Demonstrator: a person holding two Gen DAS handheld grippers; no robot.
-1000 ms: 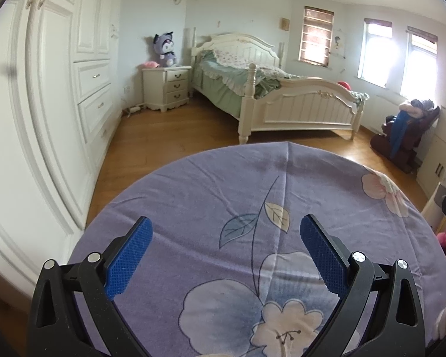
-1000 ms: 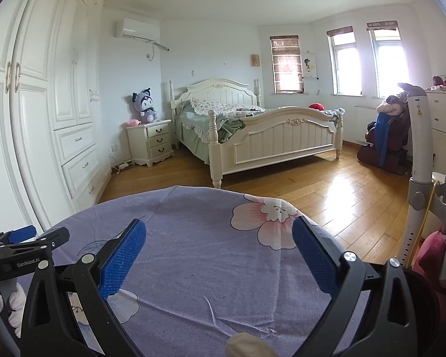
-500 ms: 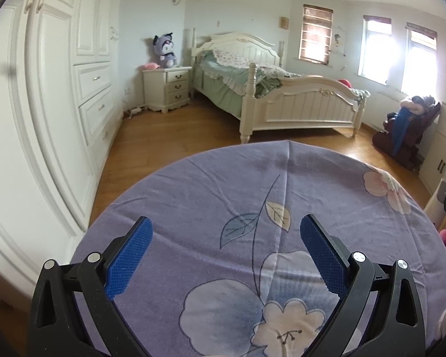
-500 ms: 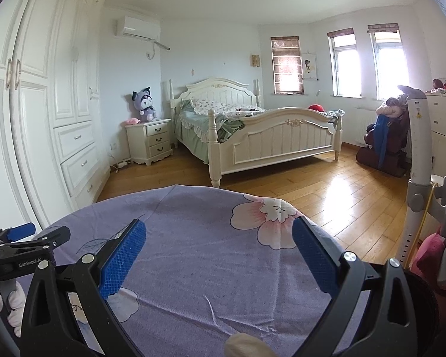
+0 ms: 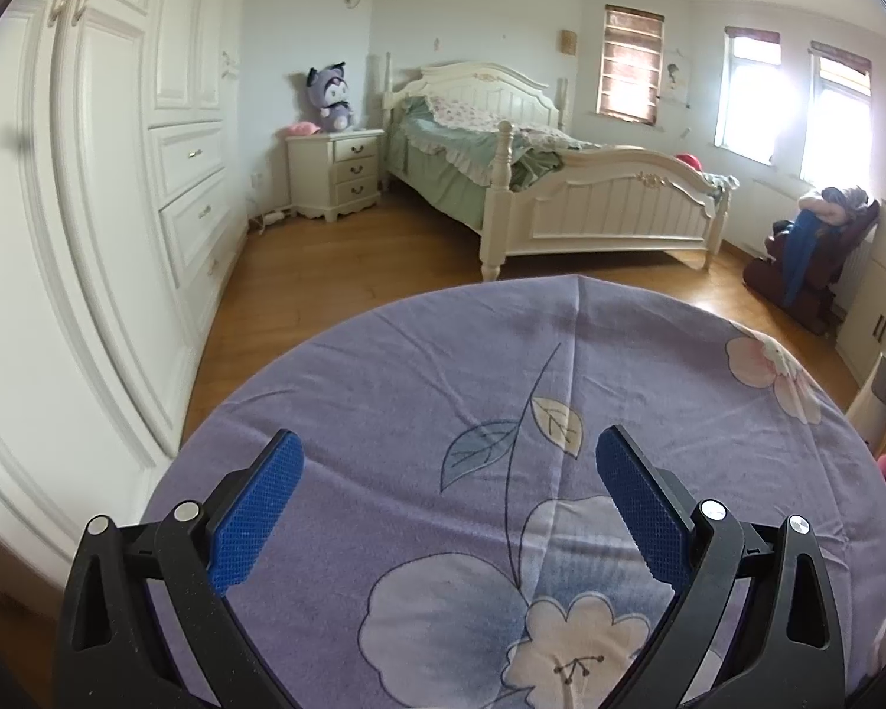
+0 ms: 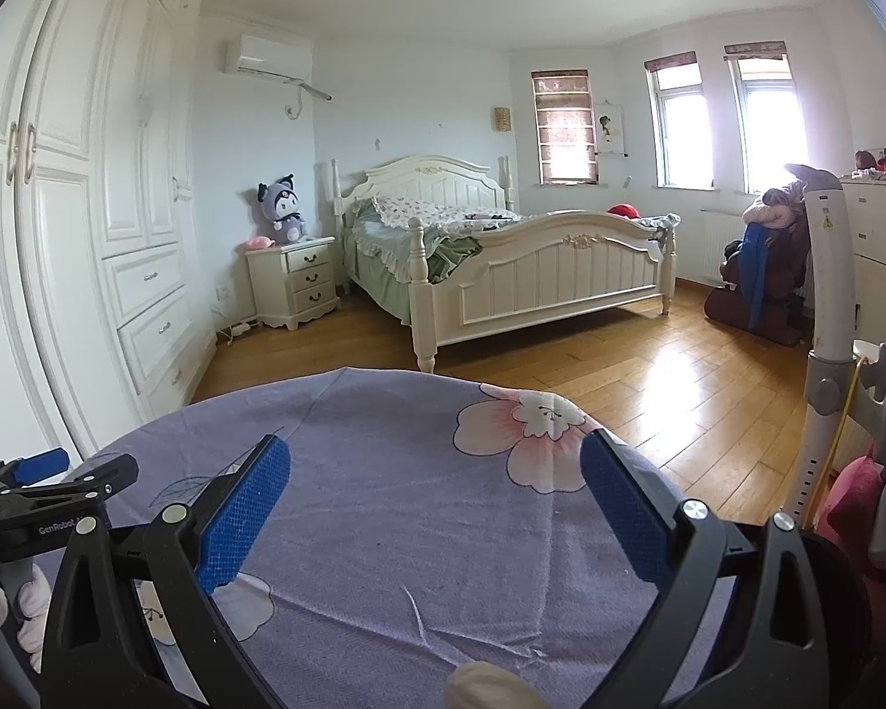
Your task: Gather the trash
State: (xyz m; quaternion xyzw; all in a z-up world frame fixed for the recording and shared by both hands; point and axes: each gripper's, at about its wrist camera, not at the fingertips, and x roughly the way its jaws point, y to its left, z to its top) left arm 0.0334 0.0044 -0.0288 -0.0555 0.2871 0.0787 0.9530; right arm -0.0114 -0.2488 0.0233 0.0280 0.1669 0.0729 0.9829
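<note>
Above the cloth-covered table (image 5: 650,354), both hand-held grippers, left (image 5: 450,464) and right (image 6: 435,472), are held released; no trash is visible, so it must first be located.

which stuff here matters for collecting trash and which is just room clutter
For the job:
- left tool, open, holding nothing
- right tool, open, holding nothing
- round table with purple floral cloth, under both tools
- pale lump at the bottom edge, maybe trash, too cut off to tell

Just lying about:
- bed
- nightstand
- purple plush toy
- wardrobe
</note>
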